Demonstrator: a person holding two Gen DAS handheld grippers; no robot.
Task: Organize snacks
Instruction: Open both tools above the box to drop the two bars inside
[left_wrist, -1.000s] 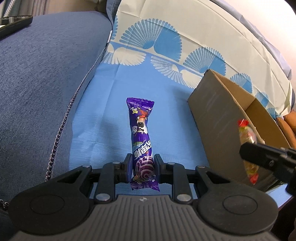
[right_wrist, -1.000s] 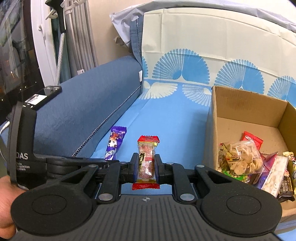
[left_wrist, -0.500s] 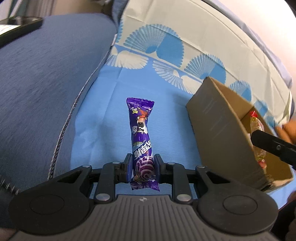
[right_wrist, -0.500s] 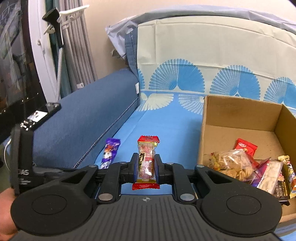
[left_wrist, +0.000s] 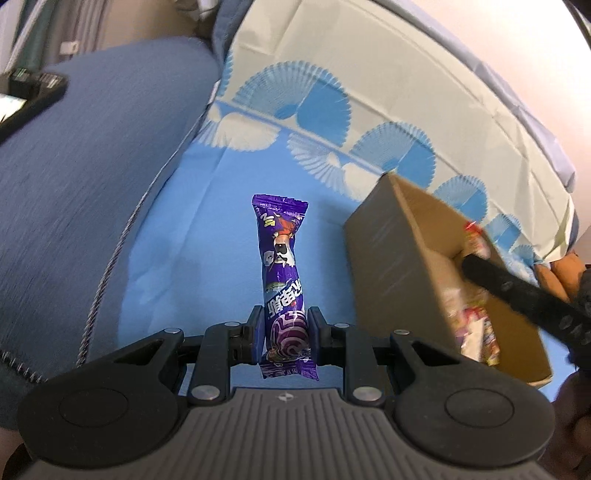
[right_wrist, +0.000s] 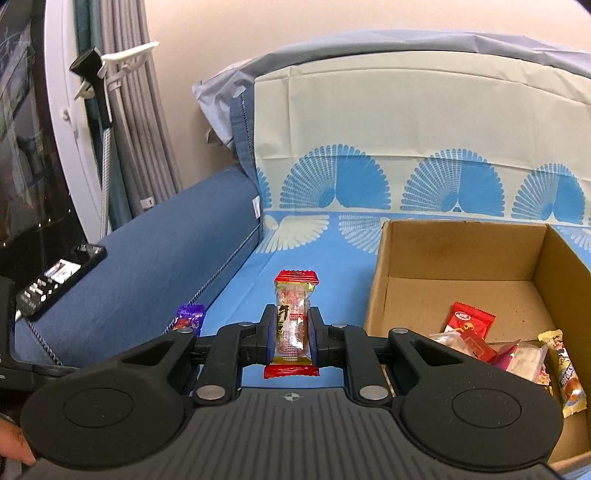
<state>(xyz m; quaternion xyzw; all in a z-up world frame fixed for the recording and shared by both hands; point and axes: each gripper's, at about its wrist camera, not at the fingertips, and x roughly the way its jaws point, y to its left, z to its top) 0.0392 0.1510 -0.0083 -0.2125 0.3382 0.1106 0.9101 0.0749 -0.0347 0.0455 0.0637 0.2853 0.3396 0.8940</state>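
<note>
Currently, by label:
Left gripper (left_wrist: 284, 332): clamped on the purple wrapper (left_wrist: 282, 273), centre frame.
Right gripper (right_wrist: 293, 339): clamped on the red-ended candy (right_wrist: 294, 321), left of the cardboard box (right_wrist: 461, 254).
Risk: slick wrappers held low could slip; either may clip the box wall.
Surface: blue fan-print sheet (right_wrist: 332, 225), sofa arm at left.

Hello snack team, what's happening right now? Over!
Left tool shut on purple snack. Right tool shut on red-ended snack. Cardboard box open, part filled, just right. Nothing blocking.
</note>
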